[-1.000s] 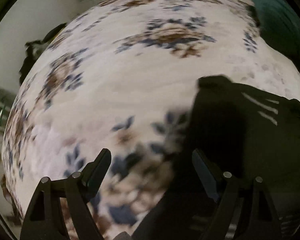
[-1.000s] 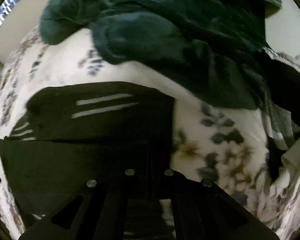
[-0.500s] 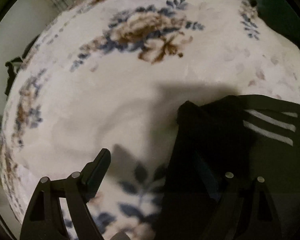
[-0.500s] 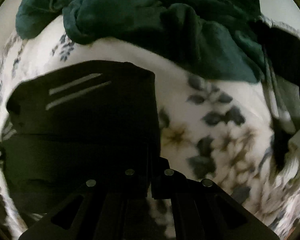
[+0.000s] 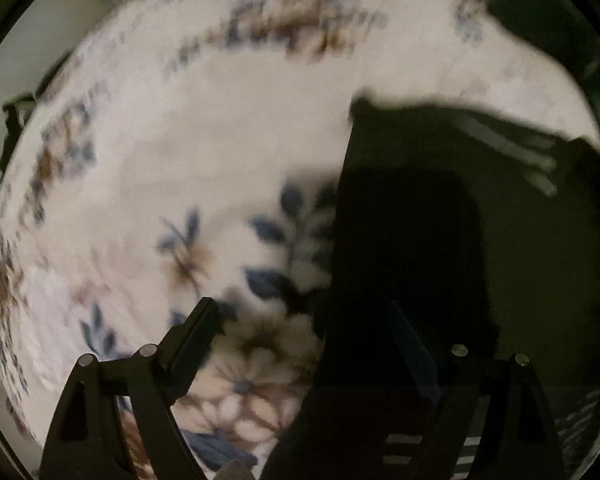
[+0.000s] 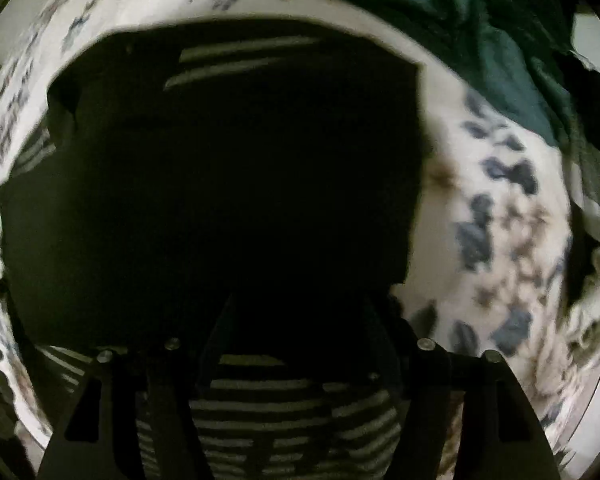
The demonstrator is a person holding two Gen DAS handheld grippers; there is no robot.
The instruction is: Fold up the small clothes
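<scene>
A small black garment (image 5: 460,220) with pale stripes lies folded on the floral blanket (image 5: 220,140). My left gripper (image 5: 300,320) is open and empty at the garment's left edge, its right finger over the black cloth. In the right wrist view the same black garment (image 6: 220,180) fills the middle, with its striped part (image 6: 292,412) at the bottom. My right gripper (image 6: 296,312) is open above it, its dark fingers hard to tell from the cloth.
A heap of dark green clothes (image 6: 480,28) lies at the far side of the blanket (image 6: 500,200), also at the top right of the left wrist view (image 5: 560,20). More striped and pale cloth (image 6: 592,200) lies at the right edge.
My right gripper was shut on the black garment's near edge; its fingers now stand apart and the garment lies flat, closer and larger. My left gripper shifted back a little, staying open.
</scene>
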